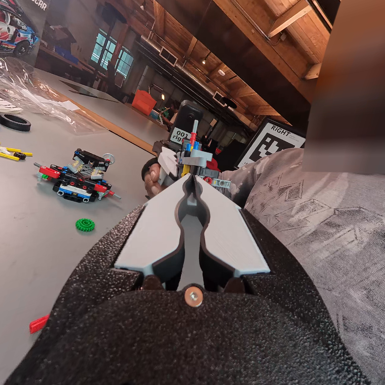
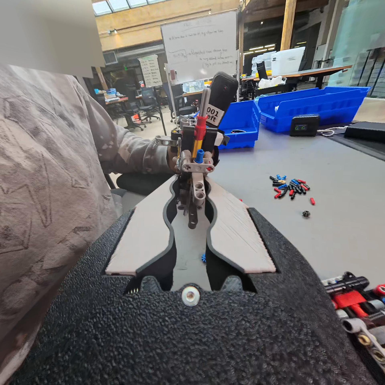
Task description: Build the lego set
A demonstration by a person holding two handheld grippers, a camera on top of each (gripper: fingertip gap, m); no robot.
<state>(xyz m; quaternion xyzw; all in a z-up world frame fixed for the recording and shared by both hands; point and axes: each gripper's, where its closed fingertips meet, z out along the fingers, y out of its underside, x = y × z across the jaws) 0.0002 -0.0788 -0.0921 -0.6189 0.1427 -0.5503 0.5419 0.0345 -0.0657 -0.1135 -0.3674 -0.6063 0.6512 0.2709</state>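
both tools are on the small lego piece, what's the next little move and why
Probably hold steady with the right tool and press the left tool inward to seat its part: both are shut on the same sub-assembly, held up off the table, with its grey axle upright.

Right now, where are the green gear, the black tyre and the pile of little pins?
green gear (image 1: 85,224), left wrist view, on its hub.
black tyre (image 1: 15,123), left wrist view, on its upper rim.
pile of little pins (image 2: 290,188), right wrist view, on the pile's middle.
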